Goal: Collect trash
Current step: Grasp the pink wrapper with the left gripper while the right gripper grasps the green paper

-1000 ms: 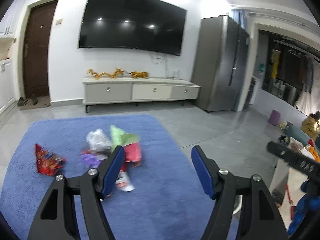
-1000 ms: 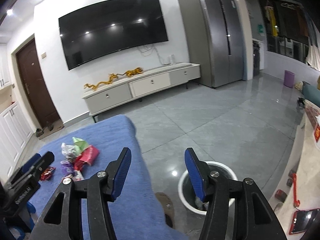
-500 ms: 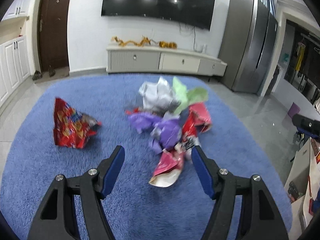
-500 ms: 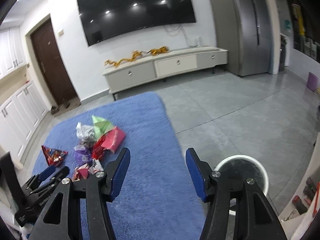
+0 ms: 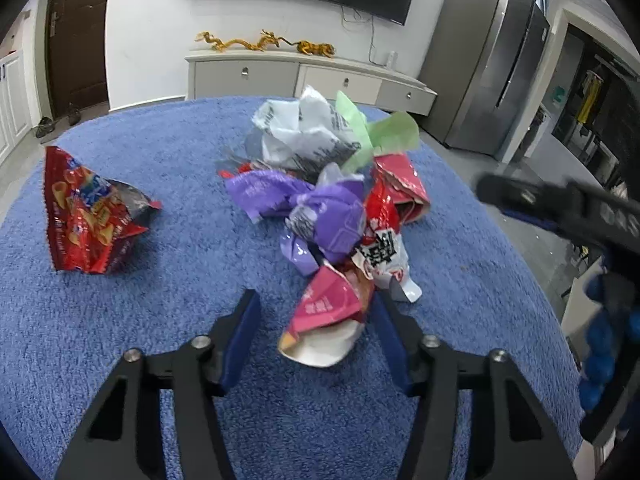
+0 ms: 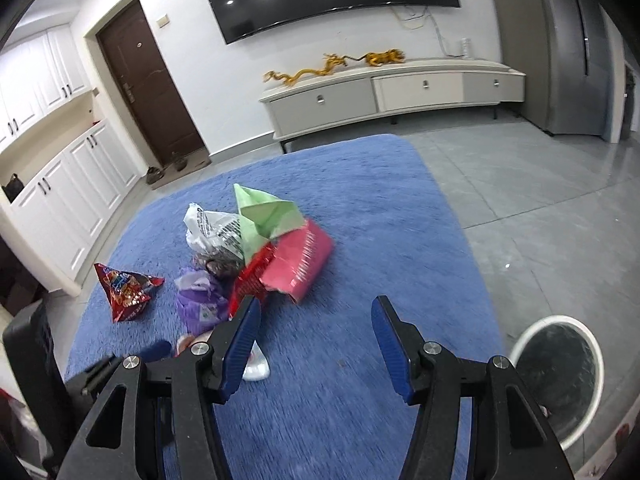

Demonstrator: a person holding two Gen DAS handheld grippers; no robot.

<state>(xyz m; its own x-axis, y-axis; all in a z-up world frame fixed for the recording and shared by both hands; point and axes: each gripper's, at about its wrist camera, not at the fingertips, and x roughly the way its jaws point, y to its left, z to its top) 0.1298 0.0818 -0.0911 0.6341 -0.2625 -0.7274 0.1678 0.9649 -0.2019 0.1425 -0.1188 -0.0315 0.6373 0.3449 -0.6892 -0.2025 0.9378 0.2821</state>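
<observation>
Both tools open. Left tool (image 5: 316, 312) has dropped to the rug (image 5: 120, 340), now straddling pink wrapper (image 5: 324, 312) at pile's near edge; grasp imminent. Right tool (image 6: 316, 320) empty, bin (image 6: 560, 372) right.

Left wrist view: low over blue rug (image 5: 120, 360), close to wrapper pile (image 5: 320, 204) at frame centre, faces TV wall; left gripper (image 5: 316, 312) fills lower frame, jaws apart. Right gripper body enters at right edge.

Right wrist view: higher, further back, faces same wall, angled from right side of rug (image 6: 360, 400); right gripper (image 6: 316, 312) in lower frame, white bin (image 6: 520, 344) at lower right.

Shared: pile (image 6: 256, 252), red snack bag (image 5: 88, 216) (image 6: 126, 288), rug, TV cabinet (image 5: 304, 76) (image 6: 384, 88), door.
</observation>
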